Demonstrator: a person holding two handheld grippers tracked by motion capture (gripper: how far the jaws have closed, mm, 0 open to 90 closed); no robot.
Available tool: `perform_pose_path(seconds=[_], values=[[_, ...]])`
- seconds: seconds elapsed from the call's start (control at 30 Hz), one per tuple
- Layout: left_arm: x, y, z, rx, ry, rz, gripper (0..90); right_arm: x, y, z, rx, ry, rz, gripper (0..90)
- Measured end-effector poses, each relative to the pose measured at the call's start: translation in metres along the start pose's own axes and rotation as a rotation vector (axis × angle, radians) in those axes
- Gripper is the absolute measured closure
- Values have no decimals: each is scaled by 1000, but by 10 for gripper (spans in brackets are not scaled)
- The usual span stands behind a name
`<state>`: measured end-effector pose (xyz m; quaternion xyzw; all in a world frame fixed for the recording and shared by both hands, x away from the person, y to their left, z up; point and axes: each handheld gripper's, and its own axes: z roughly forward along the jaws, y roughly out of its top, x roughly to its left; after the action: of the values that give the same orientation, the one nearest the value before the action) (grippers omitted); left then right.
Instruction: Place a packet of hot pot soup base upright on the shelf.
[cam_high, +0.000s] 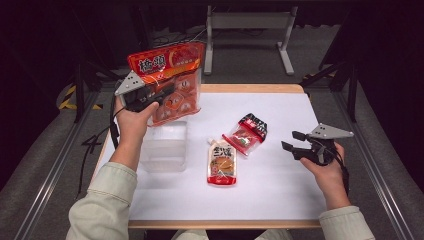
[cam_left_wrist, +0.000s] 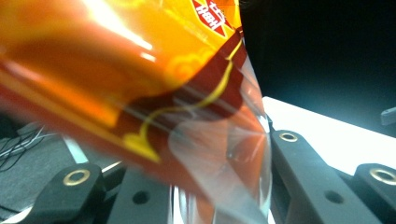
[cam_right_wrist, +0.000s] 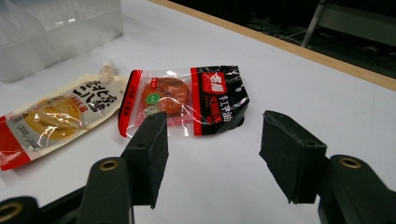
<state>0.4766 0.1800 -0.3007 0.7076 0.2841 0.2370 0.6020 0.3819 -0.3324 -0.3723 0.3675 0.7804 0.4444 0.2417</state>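
High view: left gripper (cam_high: 152, 95) clamped on the big orange snack bag (cam_high: 170, 80), held in the air just above the far end of the clear plastic bin (cam_high: 165, 147). The bin looks empty, as far as its clear walls let me judge. Spouted sauce pouch (cam_high: 221, 162) lies flat on the white table (cam_high: 280, 185) just right of the bin; the small red-and-black packet (cam_high: 246, 133) lies further right of the bin, touching the pouch's spout end. Right gripper (cam_high: 296, 144) hovers well right of the bin, jaws wide, holding nothing.

Left gripper view: orange bag (cam_left_wrist: 140, 93) pinched between the jaws, its clear lower film bunched there. Blurred.

Right gripper view: jaws spread wide, aimed at the small packet (cam_right_wrist: 187, 100); pouch (cam_right_wrist: 60, 119) beside it on the bin side, bin (cam_right_wrist: 56, 32) beyond.

Judgement: packing barely begun. Bag lifted, not yet in the bin; pouch and packet untouched on the table.
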Motion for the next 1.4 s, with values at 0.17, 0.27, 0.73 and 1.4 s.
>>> perform_pose_path(seconds=[0.17,0.27,0.73,1.4], values=[[5,-5,-3,7,44,-5,711,0,0,0,0,3,1,424],[8,-10,-6,4,58,-23,712,0,0,1,-1,3,-1,422],[13,-25,-8,13,98,-65,711,3,-1,3,3,18,-12,419],[10,-34,-2,54,193,-66,710,5,0,4,-3,40,-30,411]])
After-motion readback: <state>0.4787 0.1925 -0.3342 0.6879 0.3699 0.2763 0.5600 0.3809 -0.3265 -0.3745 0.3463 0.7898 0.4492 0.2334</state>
